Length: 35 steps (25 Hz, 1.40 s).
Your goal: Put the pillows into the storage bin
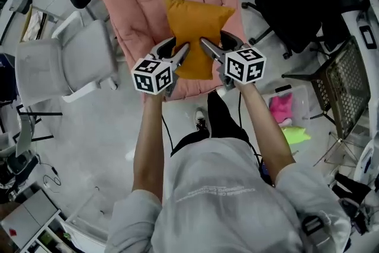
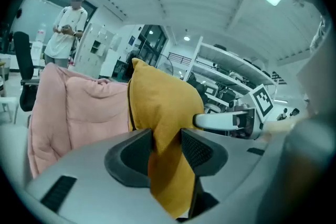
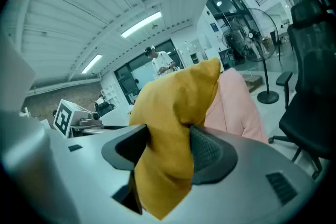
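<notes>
Gripping a mustard-yellow pillow (image 1: 196,23) by its lower corners, the left gripper (image 1: 177,51) and right gripper (image 1: 218,47) hold it in the air in front of a big pink cushion (image 1: 139,0). Both sets of fingers are clamped on bunched yellow fabric. A clear bin (image 1: 299,90) with pink and green items inside sits on the floor, well apart to the person's right. If that is the storage bin, the carry and the drop remain, and the pink cushion is not yet packed.

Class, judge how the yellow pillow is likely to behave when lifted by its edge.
Probably floppy: the yellow pillow bunches where the left claw and right claw pinch it. Likely light: two edge pinches hold it up. The cloth looks grippy, so slipping seems unlikely.
</notes>
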Each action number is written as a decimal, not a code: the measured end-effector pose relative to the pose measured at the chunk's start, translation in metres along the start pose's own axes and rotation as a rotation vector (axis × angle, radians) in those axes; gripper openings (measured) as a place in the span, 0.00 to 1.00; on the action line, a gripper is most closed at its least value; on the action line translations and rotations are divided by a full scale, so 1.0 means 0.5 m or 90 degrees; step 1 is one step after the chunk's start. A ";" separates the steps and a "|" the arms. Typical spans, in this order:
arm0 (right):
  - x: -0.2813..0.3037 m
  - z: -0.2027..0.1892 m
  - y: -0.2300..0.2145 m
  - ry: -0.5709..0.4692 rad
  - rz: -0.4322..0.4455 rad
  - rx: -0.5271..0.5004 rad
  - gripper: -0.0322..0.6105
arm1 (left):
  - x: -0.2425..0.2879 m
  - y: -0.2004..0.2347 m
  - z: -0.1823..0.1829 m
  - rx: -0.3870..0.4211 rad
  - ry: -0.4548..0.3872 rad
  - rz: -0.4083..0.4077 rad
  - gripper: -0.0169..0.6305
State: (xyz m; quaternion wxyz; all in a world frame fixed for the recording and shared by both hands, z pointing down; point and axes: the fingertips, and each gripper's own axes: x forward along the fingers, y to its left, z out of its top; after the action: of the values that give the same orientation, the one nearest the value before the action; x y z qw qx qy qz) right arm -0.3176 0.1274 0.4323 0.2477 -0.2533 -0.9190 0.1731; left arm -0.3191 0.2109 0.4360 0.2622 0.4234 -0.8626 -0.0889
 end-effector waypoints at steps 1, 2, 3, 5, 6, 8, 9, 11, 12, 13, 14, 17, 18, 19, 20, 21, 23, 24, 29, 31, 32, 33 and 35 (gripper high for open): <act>-0.021 0.013 0.013 -0.015 -0.003 -0.010 0.47 | -0.012 -0.018 0.013 0.009 -0.010 -0.006 0.32; -0.042 0.023 0.025 -0.029 -0.007 -0.018 0.47 | -0.022 -0.038 0.024 0.018 -0.020 -0.013 0.32; -0.066 0.032 0.034 -0.042 -0.014 -0.024 0.47 | -0.030 -0.058 0.033 0.025 -0.029 -0.022 0.32; -0.114 0.041 0.039 -0.065 -0.034 -0.028 0.47 | -0.035 -0.101 0.043 0.036 -0.039 -0.045 0.32; -0.138 0.042 0.037 -0.074 -0.046 -0.027 0.47 | -0.033 -0.122 0.044 0.041 -0.039 -0.058 0.32; -0.184 0.037 0.026 -0.086 -0.070 -0.022 0.47 | -0.022 -0.164 0.040 0.051 -0.032 -0.083 0.32; -0.207 0.032 0.018 -0.091 -0.081 -0.017 0.47 | -0.014 -0.186 0.035 0.057 -0.026 -0.096 0.32; -0.259 0.018 -0.004 -0.102 -0.106 -0.003 0.47 | 0.005 -0.235 0.020 0.068 -0.009 -0.124 0.32; -0.286 0.010 -0.016 -0.108 -0.119 0.004 0.47 | 0.017 -0.260 0.012 0.073 -0.001 -0.139 0.32; -0.314 0.002 -0.029 -0.115 -0.133 0.012 0.47 | 0.029 -0.286 0.005 0.079 0.008 -0.154 0.32; -0.344 -0.007 -0.042 -0.123 -0.148 0.021 0.47 | 0.041 -0.314 -0.004 0.086 0.018 -0.170 0.32; -0.455 -0.054 -0.085 -0.152 -0.207 0.061 0.47 | 0.084 -0.418 -0.048 0.112 0.058 -0.233 0.32; -0.499 -0.073 -0.103 -0.161 -0.229 0.076 0.47 | 0.102 -0.460 -0.067 0.120 0.074 -0.257 0.32; -0.545 -0.092 -0.123 -0.170 -0.250 0.090 0.47 | 0.121 -0.504 -0.086 0.127 0.088 -0.280 0.32; -0.591 -0.109 -0.143 -0.179 -0.271 0.102 0.47 | 0.140 -0.549 -0.104 0.133 0.100 -0.301 0.32; -0.638 -0.127 -0.164 -0.186 -0.291 0.113 0.47 | 0.160 -0.595 -0.124 0.137 0.111 -0.320 0.32; -0.736 -0.166 -0.205 -0.200 -0.332 0.133 0.47 | 0.198 -0.690 -0.168 0.146 0.136 -0.358 0.32; -0.787 -0.189 -0.224 -0.207 -0.354 0.144 0.47 | 0.215 -0.740 -0.194 0.151 0.150 -0.379 0.32; -1.046 -0.331 -0.300 -0.255 -0.465 0.234 0.47 | 0.286 -0.996 -0.338 0.198 0.236 -0.487 0.32; -1.136 -0.390 -0.330 -0.269 -0.493 0.271 0.47 | 0.310 -1.085 -0.399 0.208 0.267 -0.514 0.32; -1.177 -0.420 -0.347 -0.274 -0.505 0.286 0.47 | 0.324 -1.127 -0.431 0.212 0.281 -0.523 0.32; -1.216 -0.451 -0.365 -0.278 -0.516 0.301 0.47 | 0.338 -1.166 -0.464 0.216 0.296 -0.531 0.32; -1.284 -0.514 -0.406 -0.286 -0.532 0.332 0.47 | 0.373 -1.235 -0.531 0.226 0.325 -0.541 0.32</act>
State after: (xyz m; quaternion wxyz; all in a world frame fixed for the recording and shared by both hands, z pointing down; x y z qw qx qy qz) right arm 0.2255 -0.3418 0.4964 0.1478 0.2467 -0.8983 0.3322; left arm 0.1494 -0.3020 0.4993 0.3288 0.7821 -0.5252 0.0659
